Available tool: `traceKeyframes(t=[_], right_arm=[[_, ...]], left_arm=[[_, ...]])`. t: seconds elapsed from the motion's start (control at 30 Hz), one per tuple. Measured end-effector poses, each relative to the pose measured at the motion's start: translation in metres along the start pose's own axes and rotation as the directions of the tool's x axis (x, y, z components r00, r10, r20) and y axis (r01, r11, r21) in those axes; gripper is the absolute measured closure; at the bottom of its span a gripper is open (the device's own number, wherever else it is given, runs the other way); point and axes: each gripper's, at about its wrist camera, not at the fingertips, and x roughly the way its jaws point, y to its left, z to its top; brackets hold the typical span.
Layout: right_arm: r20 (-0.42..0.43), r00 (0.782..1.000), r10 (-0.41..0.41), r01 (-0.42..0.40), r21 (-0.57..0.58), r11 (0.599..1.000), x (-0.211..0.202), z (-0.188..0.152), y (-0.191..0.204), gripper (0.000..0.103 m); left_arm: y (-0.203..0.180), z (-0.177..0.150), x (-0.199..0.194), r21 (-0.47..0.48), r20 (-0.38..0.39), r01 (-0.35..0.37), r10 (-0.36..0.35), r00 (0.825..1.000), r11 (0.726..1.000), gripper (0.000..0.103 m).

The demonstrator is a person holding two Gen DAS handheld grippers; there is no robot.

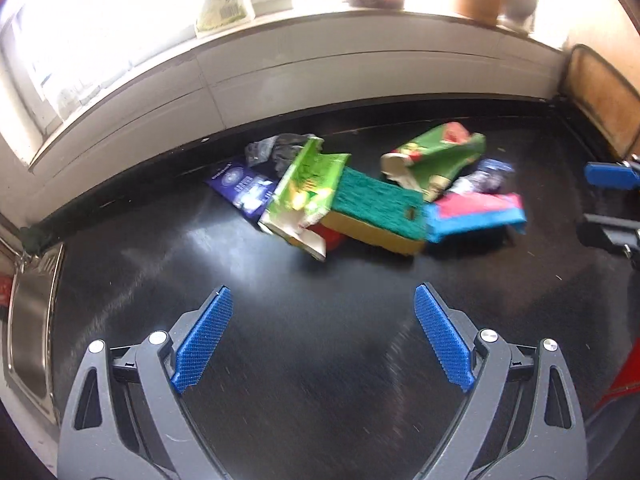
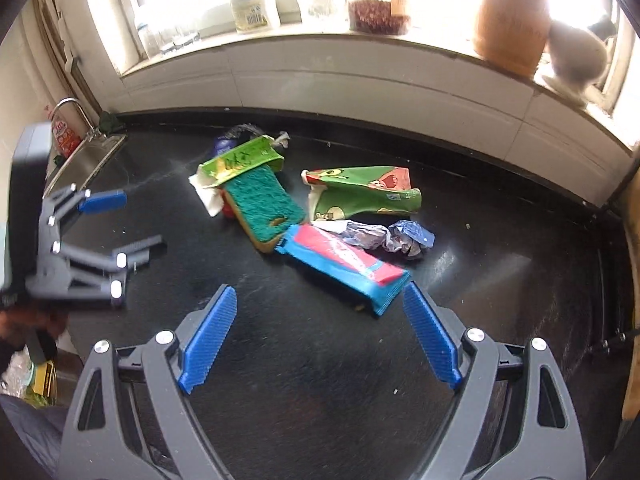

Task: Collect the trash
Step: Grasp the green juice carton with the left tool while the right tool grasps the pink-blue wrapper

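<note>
On a black countertop below a bright windowsill, a litter heap — green carton, sponge, blue-and-red packet, crumpled wrapper — lies ahead of the left gripper and right gripper, both spread wide and empty.

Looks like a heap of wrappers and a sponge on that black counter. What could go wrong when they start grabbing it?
The sponge lies under the light green carton and against the blue and pink packet, so pulling one may drag the others. The crumpled foil is small and flat, so a hand-held gripper might slip off it. The sink is nearby, and scattered pieces could slide in.
</note>
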Motion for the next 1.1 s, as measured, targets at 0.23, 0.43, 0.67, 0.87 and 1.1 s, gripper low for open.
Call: traceKeyframes(t=[0.23,0.43,0.67,0.87,1.1], right_arm=[[-0.103,0.995,-0.003,-0.006,-0.085,0.996,0.055,0.011,-0.01,0.02],[-0.183,0.983,-0.017,-0.015,-0.173,0.985,0.099,0.015,-0.01,0.027],[-0.233,0.972,0.012,-0.06,-0.2,0.978,0.12,0.023,-0.008,0.068],[-0.214,0.975,0.065,-0.1,-0.157,0.983,0.104,0.025,-0.012,0.095],[-0.154,0.982,0.108,-0.119,-0.067,0.991,0.062,0.017,-0.015,0.097]], left_arm=[[0.019,0.034,0.061,0.078,-0.044,0.036,-0.032,0.999,0.996,0.013],[0.028,0.057,0.098,0.148,-0.059,0.075,-0.067,0.996,0.986,0.015],[0.03,0.073,0.11,0.195,-0.077,0.178,-0.166,0.983,0.964,0.06],[0.028,0.073,0.083,0.182,-0.046,0.2,-0.195,0.98,0.963,0.07],[0.023,0.052,0.039,0.096,-0.016,0.18,-0.179,0.984,0.979,0.071]])
